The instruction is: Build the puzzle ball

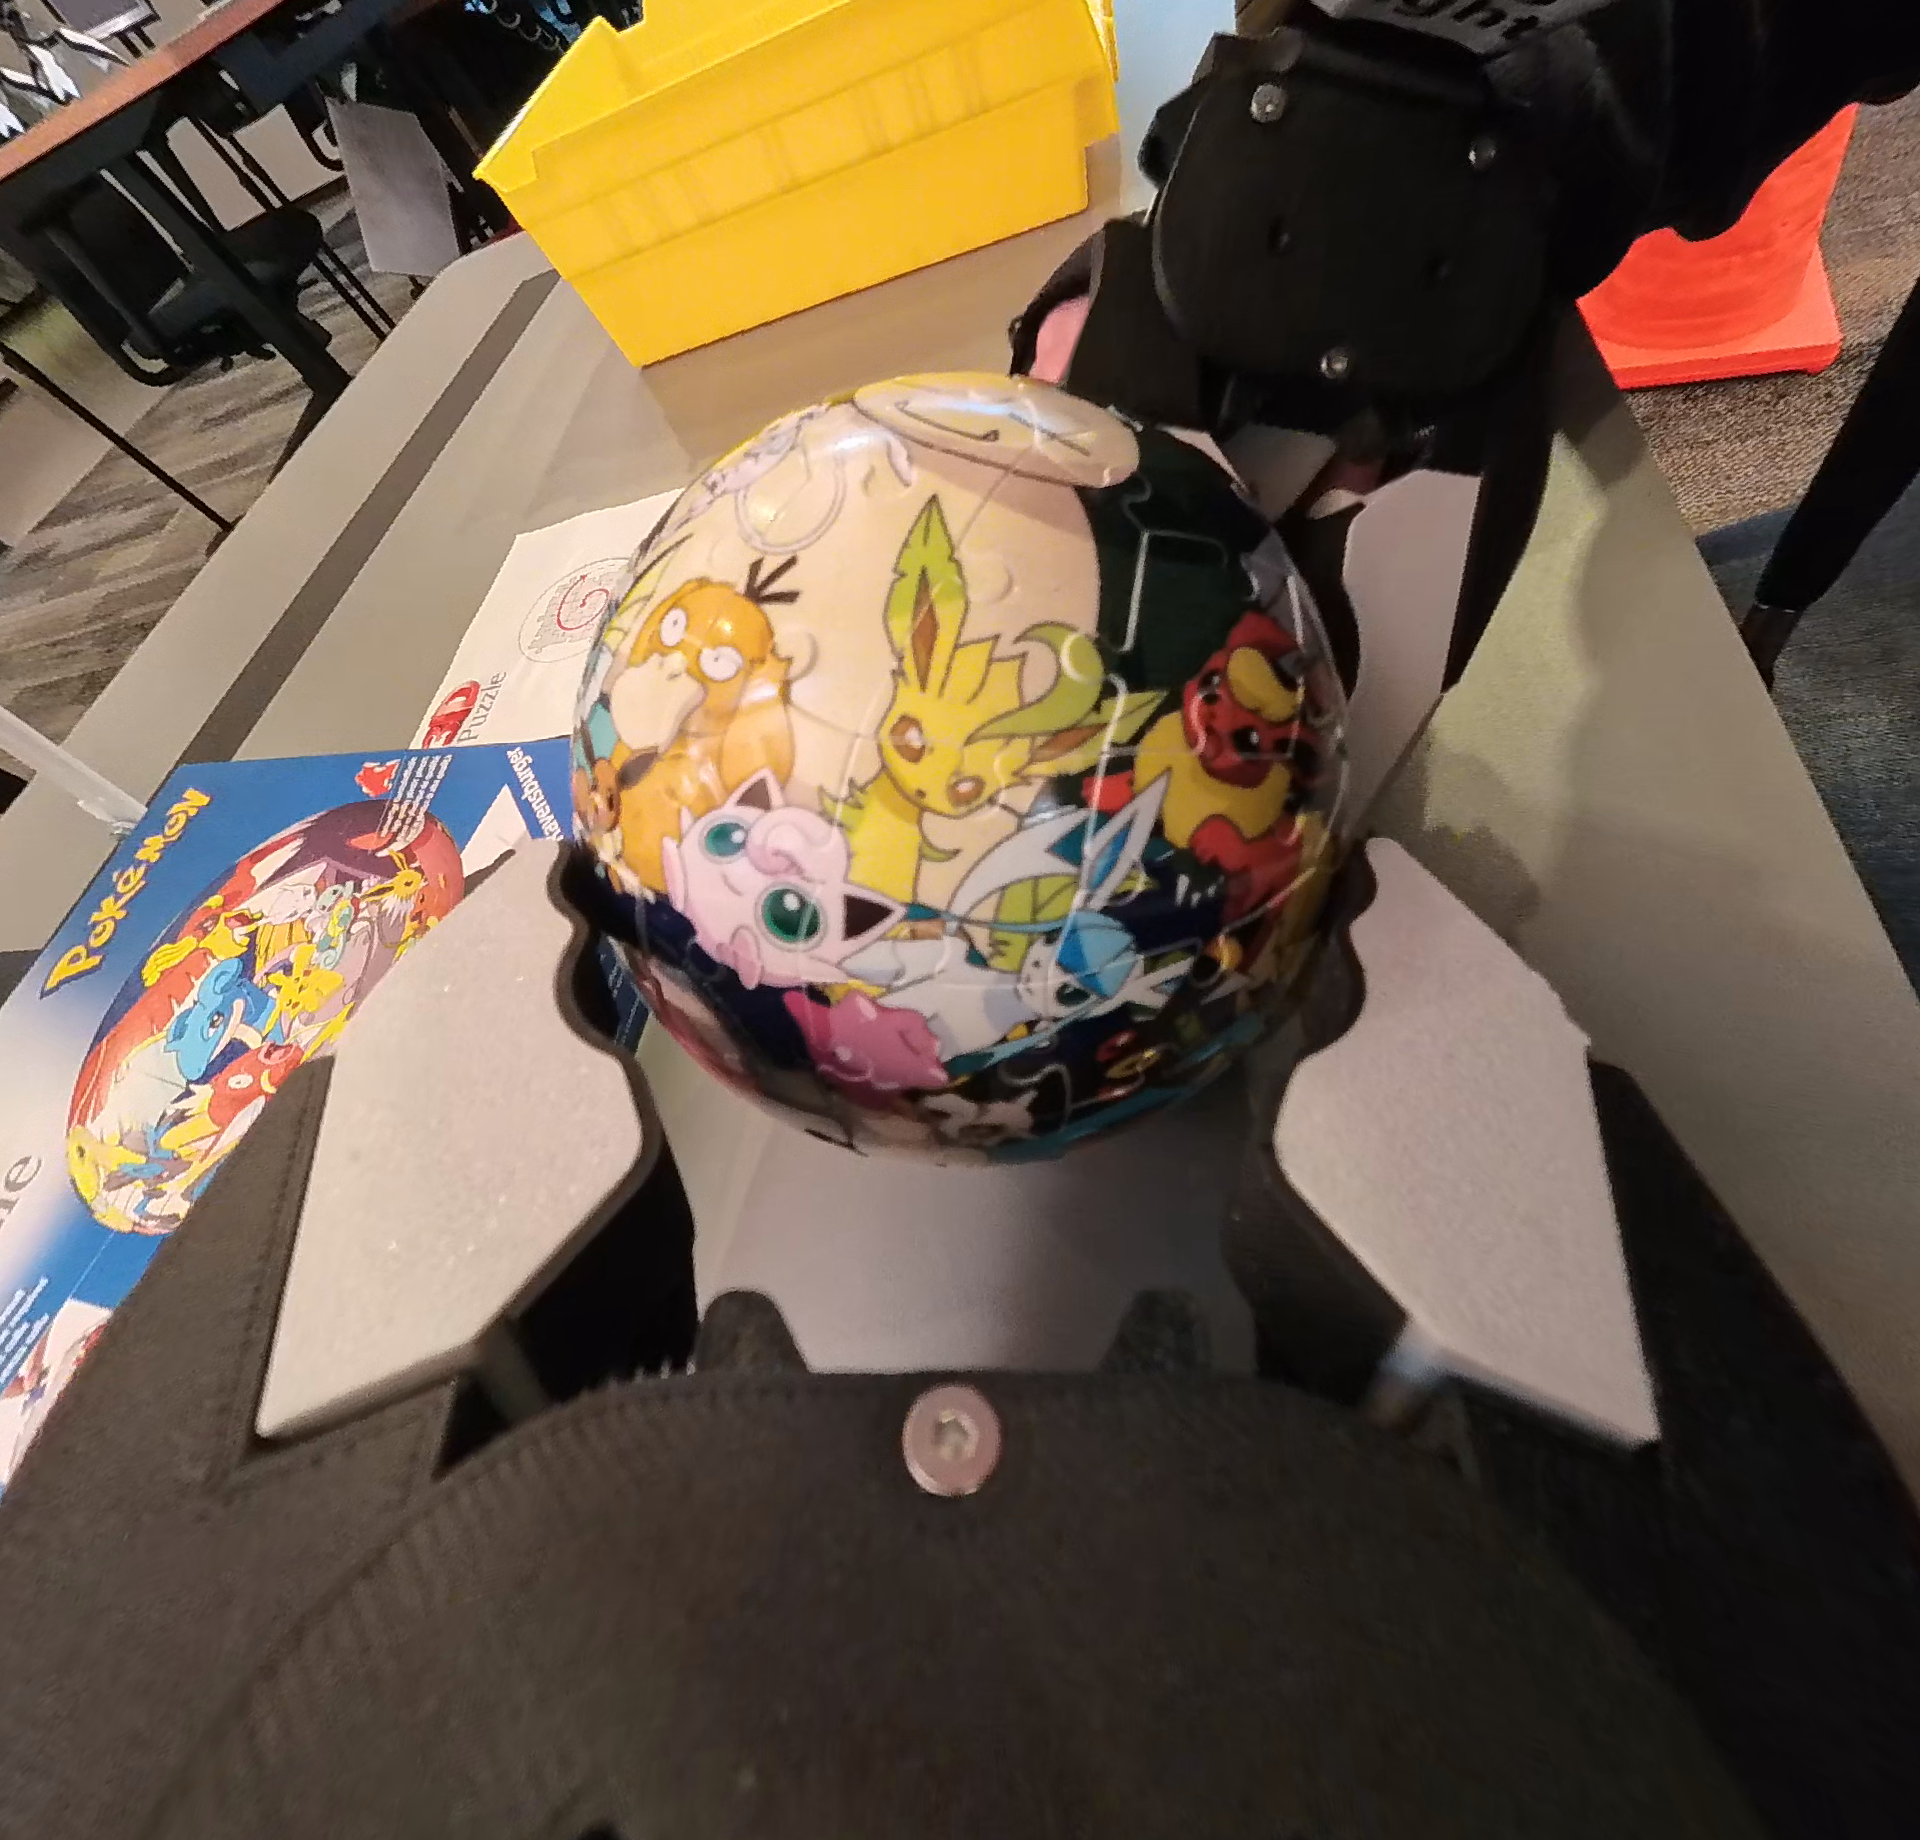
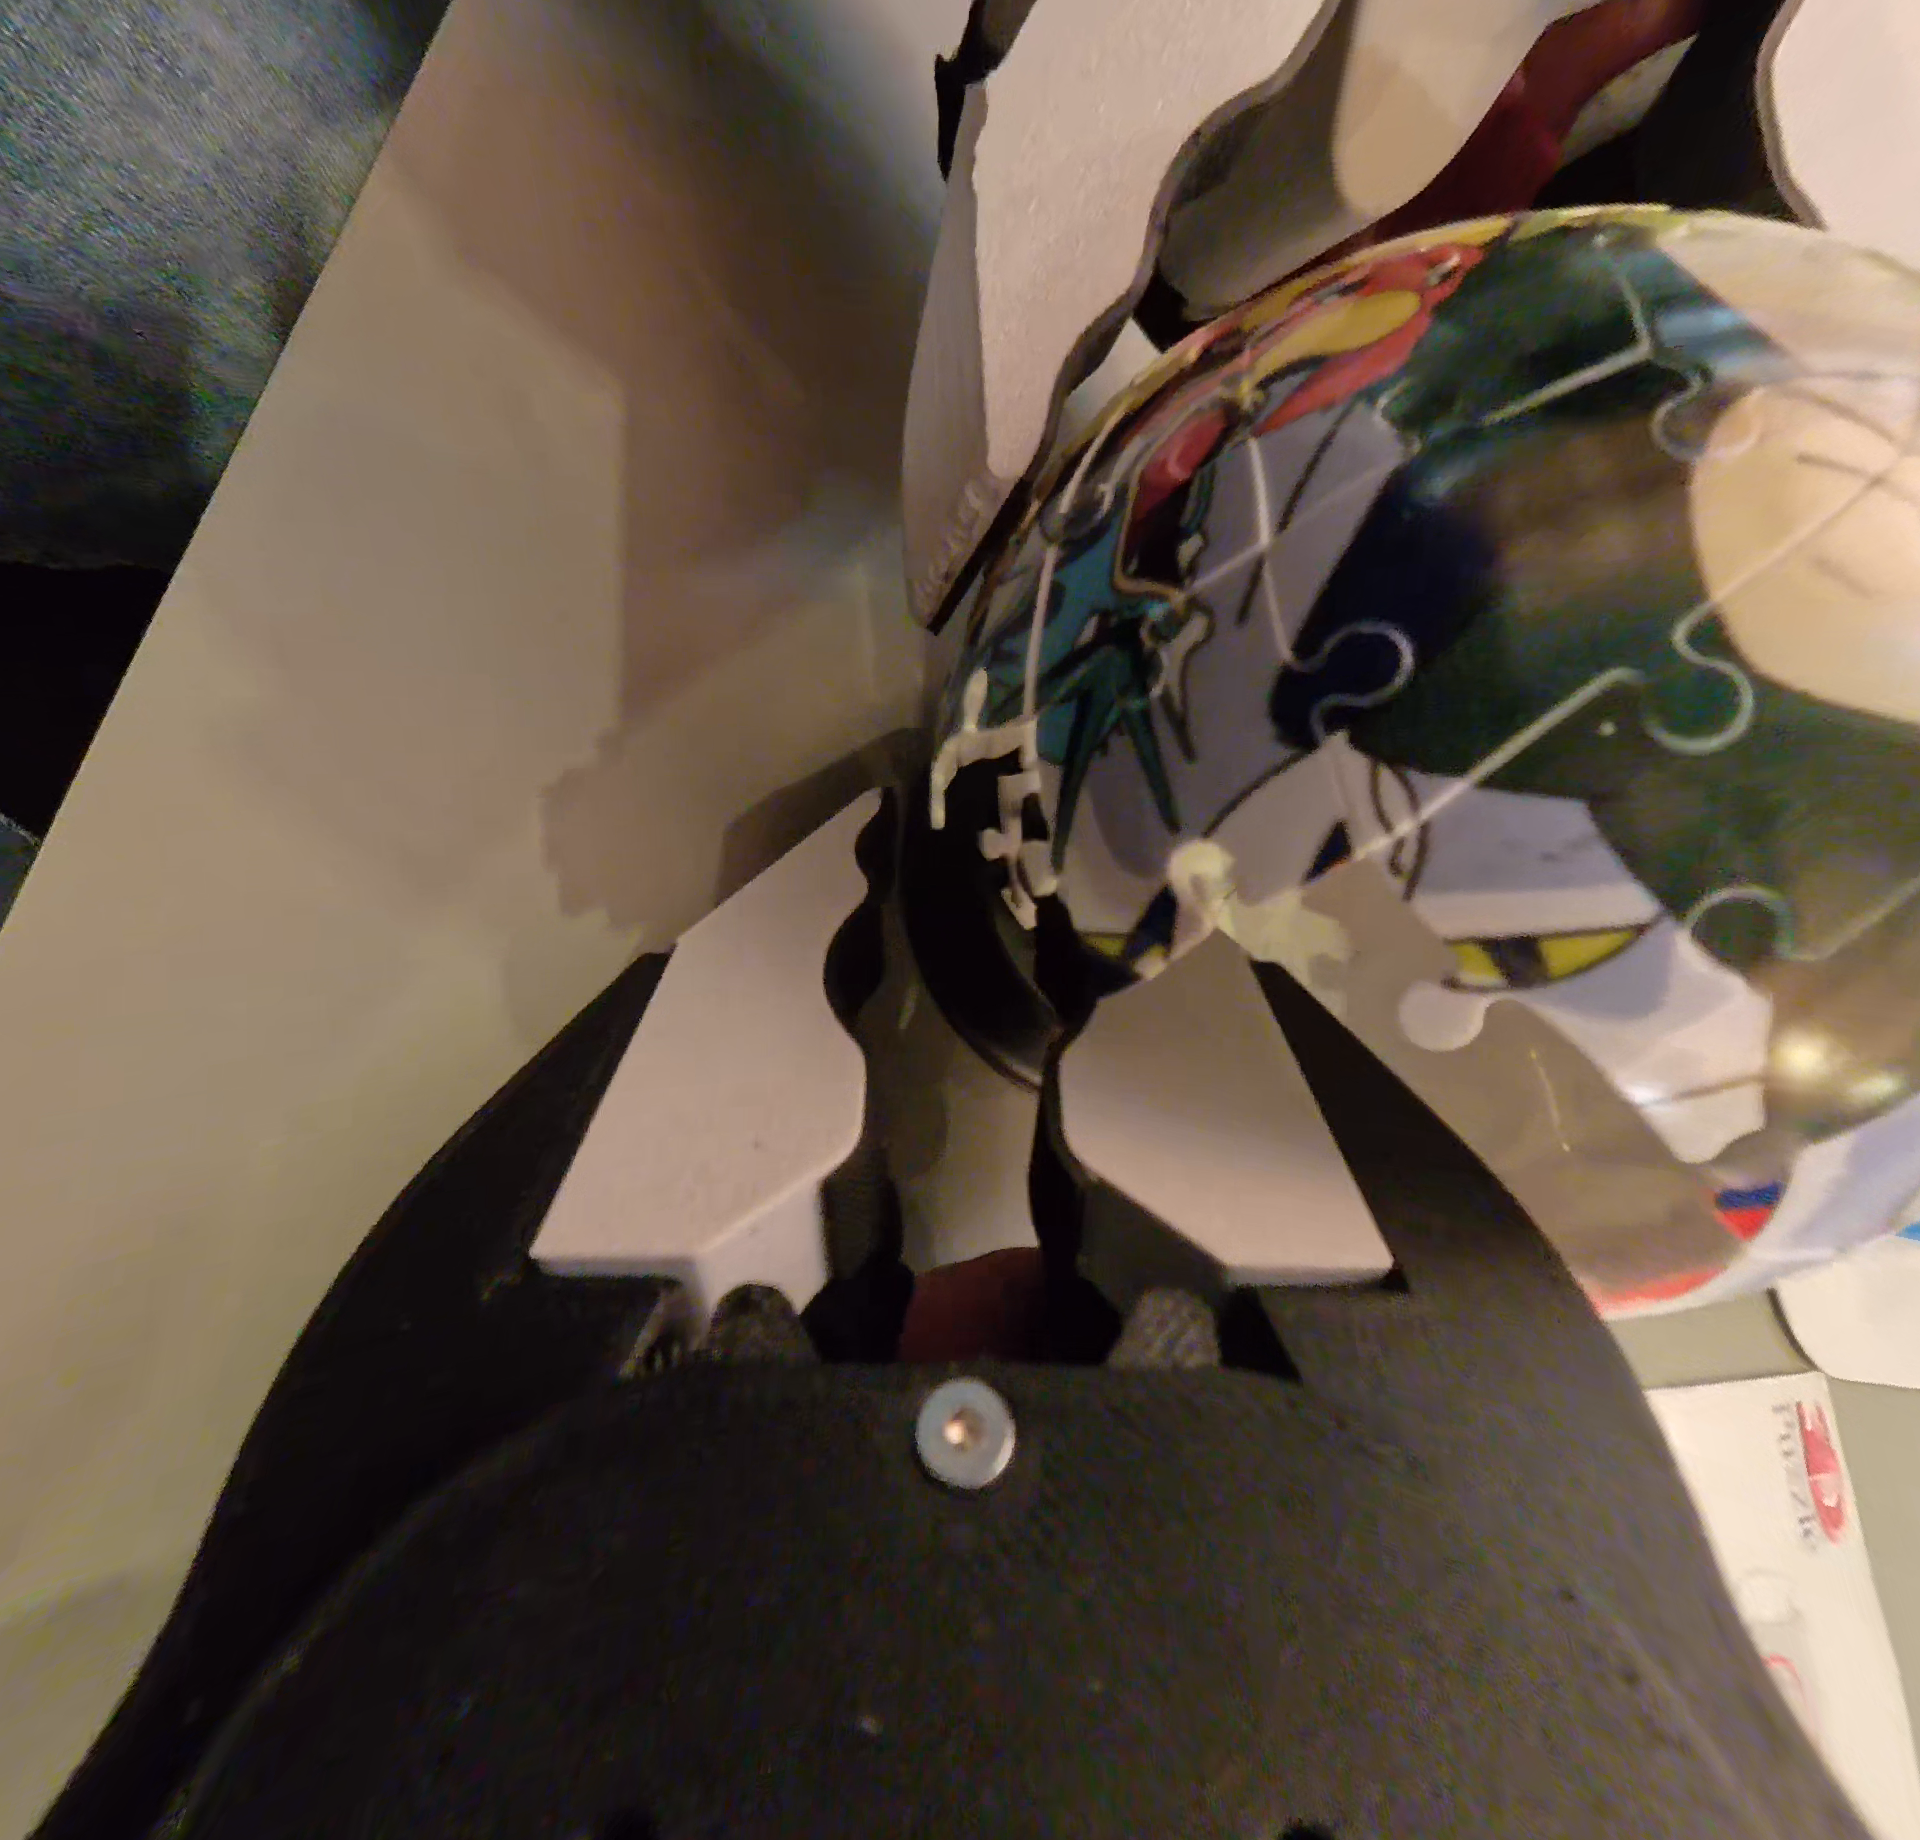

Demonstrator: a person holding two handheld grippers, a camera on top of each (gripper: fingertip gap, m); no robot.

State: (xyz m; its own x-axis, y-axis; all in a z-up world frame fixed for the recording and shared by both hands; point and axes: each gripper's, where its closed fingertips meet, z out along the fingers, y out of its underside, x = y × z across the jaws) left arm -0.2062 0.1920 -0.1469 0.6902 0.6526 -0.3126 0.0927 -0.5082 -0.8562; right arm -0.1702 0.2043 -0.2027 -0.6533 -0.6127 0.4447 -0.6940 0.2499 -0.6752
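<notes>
Grey table [image 1: 436, 502] below, the left gripper [image 1: 956, 917] clamps the puzzle ball [image 1: 966, 751]; the right gripper [image 2: 997, 855], nearly closed on a dark piece [image 2: 987, 969], should press squarely.

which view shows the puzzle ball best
The left wrist view: the whole puzzle ball sits centred and sharp between the left gripper fingers. The right wrist view shows only one side of the ball, very close, cut off at the frame edge.

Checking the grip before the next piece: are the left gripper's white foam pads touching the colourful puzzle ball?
Touching. In the left wrist view both white foam pads of the left gripper press against opposite sides of the colourful puzzle ball, with no gap showing.
</notes>
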